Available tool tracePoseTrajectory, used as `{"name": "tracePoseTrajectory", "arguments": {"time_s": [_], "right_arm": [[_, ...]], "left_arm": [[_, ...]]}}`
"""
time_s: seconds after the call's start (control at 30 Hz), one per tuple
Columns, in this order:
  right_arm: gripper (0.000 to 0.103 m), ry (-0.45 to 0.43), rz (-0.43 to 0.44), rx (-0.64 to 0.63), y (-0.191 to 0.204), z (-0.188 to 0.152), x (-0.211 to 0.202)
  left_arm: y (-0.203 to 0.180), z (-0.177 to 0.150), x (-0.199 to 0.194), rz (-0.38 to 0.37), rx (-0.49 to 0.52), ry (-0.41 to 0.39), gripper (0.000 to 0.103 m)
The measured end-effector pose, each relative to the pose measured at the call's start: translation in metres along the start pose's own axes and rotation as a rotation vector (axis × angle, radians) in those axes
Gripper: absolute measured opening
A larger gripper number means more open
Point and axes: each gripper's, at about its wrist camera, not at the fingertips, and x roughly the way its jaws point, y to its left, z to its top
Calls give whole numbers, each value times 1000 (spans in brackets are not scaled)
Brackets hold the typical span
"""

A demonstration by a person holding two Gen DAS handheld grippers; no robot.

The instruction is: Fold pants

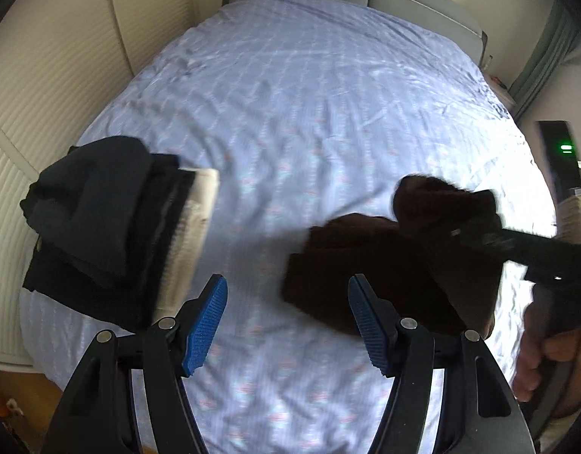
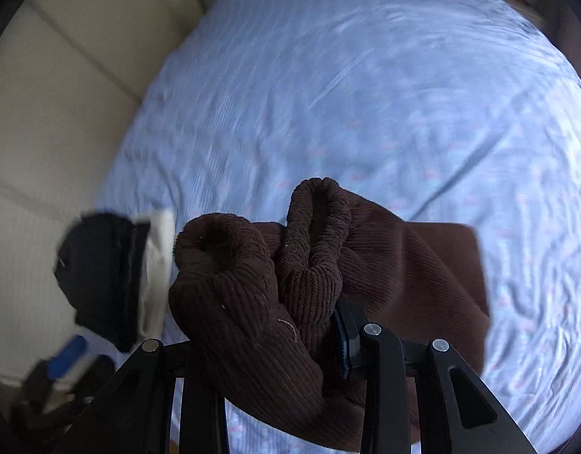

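1 pair of dark brown corduroy pants (image 2: 275, 295) hangs bunched from the right claw (image 2: 328, 325), which clamps the ribbed fabric above the blue bed (image 2: 366, 94). Only the left wrist view shows the left claw (image 1: 286, 321) wide and holding nothing, with folded black clothes (image 1: 101, 227) stacked just left.
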Motion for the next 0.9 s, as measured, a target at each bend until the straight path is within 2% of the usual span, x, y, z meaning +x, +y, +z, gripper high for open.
{"name": "tracePoseTrajectory", "arguments": {"time_s": [0.1,0.23,0.3,0.4,0.43,0.47,0.63,0.73,0.8,0.9], "right_arm": [[35,67,-60,-46,32,0,34],[39,117,-152,-89,62,-11,54],[43,138,-179,-105,72,-12,59],[55,161,-198,-151,85,-12,58],[75,165,-160,-161,90,-14,56],[88,162,-119,-159,92,-17,50],[90,179,-20,-141,100,-32,28],[90,214,166,-116,93,-53,-5],[90,198,247,-126,87,-67,-31],[90,147,283,-111,61,-85,-64]], "left_arm": [[26,-3,7,16,-1,16,66],[56,-7,14,27,-21,32,66],[66,-7,17,33,-30,37,66],[76,-6,18,42,-43,41,69],[79,-5,18,49,-43,37,71],[81,-4,17,54,-42,33,72],[92,0,5,71,-40,7,74],[93,-1,-9,88,-14,-28,78],[91,-2,-15,87,-1,-38,79],[80,-3,-19,62,22,-32,79]]}}
